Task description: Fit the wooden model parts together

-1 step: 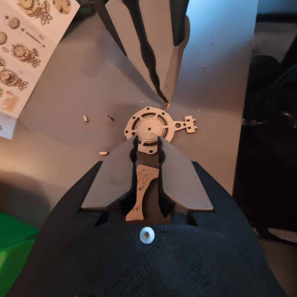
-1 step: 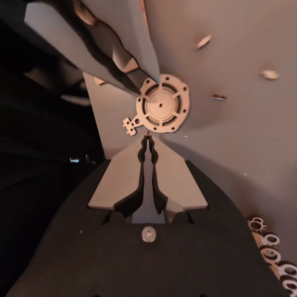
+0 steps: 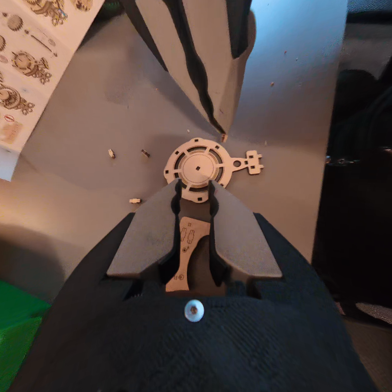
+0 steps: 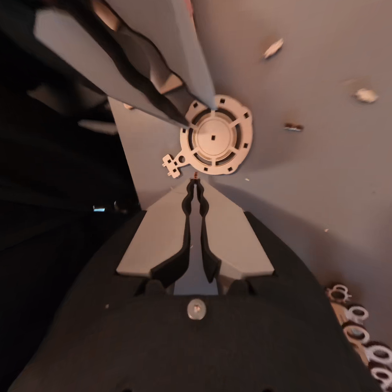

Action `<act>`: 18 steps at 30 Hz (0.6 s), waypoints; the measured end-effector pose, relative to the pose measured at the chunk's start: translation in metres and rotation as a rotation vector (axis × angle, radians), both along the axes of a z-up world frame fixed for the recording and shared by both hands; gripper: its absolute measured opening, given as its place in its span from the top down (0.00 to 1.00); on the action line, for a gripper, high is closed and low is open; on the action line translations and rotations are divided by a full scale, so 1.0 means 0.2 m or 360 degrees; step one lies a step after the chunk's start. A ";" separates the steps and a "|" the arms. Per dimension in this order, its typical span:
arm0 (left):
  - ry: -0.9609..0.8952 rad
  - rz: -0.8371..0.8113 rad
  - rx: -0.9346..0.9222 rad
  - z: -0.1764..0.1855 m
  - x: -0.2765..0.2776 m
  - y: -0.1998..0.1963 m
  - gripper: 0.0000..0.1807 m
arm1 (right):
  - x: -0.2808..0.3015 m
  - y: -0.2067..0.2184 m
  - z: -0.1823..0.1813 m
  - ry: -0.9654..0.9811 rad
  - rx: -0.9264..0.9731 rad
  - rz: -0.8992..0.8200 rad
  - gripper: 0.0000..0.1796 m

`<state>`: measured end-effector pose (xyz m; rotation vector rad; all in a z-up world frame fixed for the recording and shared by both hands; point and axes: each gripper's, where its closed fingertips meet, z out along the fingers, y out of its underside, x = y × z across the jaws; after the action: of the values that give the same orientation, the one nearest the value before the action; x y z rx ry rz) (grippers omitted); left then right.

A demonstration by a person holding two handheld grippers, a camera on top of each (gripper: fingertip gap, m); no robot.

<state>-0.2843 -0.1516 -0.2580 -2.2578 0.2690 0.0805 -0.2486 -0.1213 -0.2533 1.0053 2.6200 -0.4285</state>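
Observation:
A round slotted wooden disc with a side arm and tab lies flat on the grey table. My left gripper is open, with its two tips standing on or just over the disc's near edge. A flat wooden offcut shows between its fingers, lower down. My right gripper is shut on a tiny wooden peg and holds it just off the disc's rim, near the arm. In the left wrist view the right gripper comes down from above with the peg at its tip.
Three loose small pegs lie left of the disc. A printed instruction sheet is at far left and a green object at lower left. The table edge is close on the right. A sheet of wooden rings lies nearby. Left tips to right tips: about 5 cm.

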 end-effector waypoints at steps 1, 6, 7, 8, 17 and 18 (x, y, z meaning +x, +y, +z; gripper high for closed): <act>0.0029 0.0023 -0.0042 -0.02 -0.01 0.00 0.87 | 0.00 0.00 -0.01 -0.0050 0.0056 0.0002 1.00; 0.0129 0.0032 -0.0021 -0.02 -0.02 0.00 0.91 | 0.00 0.01 -0.02 -0.0217 0.0292 0.0052 1.00; 0.0134 0.0018 -0.0034 -0.03 -0.01 0.00 0.93 | 0.00 0.01 -0.02 -0.0226 0.0331 0.0075 1.00; 0.0131 -0.0006 -0.0039 -0.03 0.00 0.00 0.96 | 0.00 0.00 -0.02 -0.0233 0.0365 0.0096 1.00; 0.0259 0.0132 0.0073 0.02 -0.06 0.01 0.91 | -0.04 -0.02 0.02 -0.0222 0.0378 0.0106 1.00; 0.0304 0.0149 0.0166 0.07 -0.06 0.02 0.90 | -0.04 -0.03 0.04 -0.0188 0.0314 0.0082 1.00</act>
<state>-0.2968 -0.1472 -0.2449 -2.1606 0.2541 0.3526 -0.2571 -0.1276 -0.2458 0.9869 2.6121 -0.0956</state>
